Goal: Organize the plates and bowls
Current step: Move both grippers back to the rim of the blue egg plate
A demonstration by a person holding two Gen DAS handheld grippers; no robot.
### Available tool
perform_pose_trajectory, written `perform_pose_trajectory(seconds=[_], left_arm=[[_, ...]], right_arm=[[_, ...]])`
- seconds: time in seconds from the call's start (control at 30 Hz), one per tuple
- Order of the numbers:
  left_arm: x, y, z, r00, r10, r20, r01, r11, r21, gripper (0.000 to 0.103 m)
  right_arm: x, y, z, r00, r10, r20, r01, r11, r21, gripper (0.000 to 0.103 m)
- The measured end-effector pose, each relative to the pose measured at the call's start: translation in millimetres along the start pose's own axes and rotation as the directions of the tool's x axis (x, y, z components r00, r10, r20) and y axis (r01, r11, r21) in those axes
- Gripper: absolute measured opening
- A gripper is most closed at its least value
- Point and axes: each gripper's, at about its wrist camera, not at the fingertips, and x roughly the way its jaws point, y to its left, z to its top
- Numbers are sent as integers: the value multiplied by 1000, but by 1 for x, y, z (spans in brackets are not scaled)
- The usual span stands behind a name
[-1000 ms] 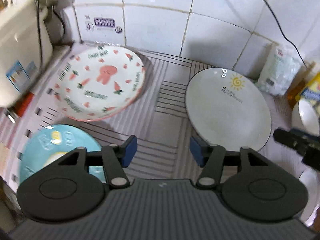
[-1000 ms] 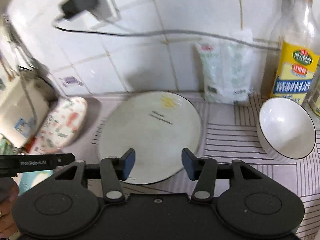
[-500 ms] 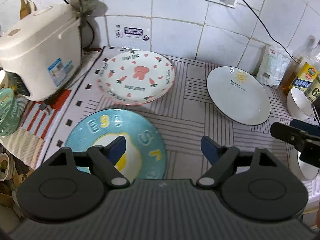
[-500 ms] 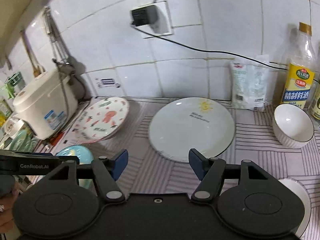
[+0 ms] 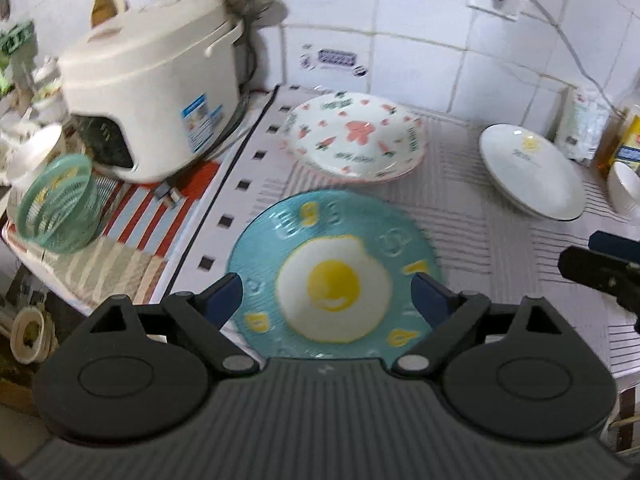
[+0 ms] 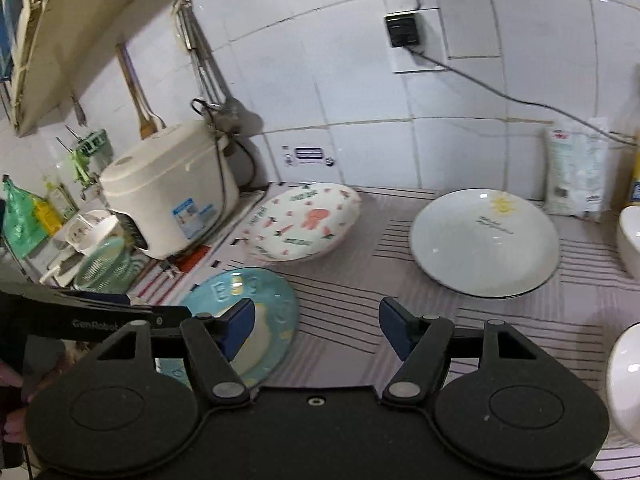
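1. Three plates lay flat on the striped cloth (image 5: 472, 236), all placed here from the rice cooker (image 5: 156, 92), which stood at the cloth's back left corner against the tiled wall.
2. The carrot plate (image 5: 354, 140) sat just right of the cooker, near the wall.
3. The blue plate (image 5: 334, 276), printed with a fried egg, lay in front of the carrot plate, nearer the camera than the cooker and close to the cloth's left edge.
4. The sun plate (image 5: 530, 170) lay well to the cooker's right, apart from the other two.
5. A white bowl (image 5: 624, 186) stood just beyond the sun plate, farthest from the cooker, with a second bowl (image 6: 624, 376) in front of it.
6. The left gripper (image 5: 326, 298) hung over the blue plate with its jaws spread wide; they had just been opening, and nothing was between them.
7. The right gripper (image 6: 316, 328) hovered over bare cloth between the blue plate and the sun plate, jaws parted and empty, having lately been opening.
8. A green basket (image 5: 56, 206) lay tipped on its side, in front of the cooker's left end.
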Motion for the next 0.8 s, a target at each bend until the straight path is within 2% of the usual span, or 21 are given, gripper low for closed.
perform_pose_trajectory(seconds=[0.23,0.5,0.77,0.8], left_arm=[[19,34,-4,999,-28,-32,27,998,-48,91],[58,67,-12,995,-57,-79,57,998,-5,86],[92,84,-15,981,-91,-174,94,996,10,83],[95,86,-15,980,-96,-174,99,995,13,78]], right_arm=[[33,14,-12,999,35,-17,-35,999,22,73],[72,21,-29,996,61,-58,-57,996,63,73],[109,24,-43,990,71,-124,-47,981,187,64],[113,23,-43,989,67,-135,-40,980,196,64]])
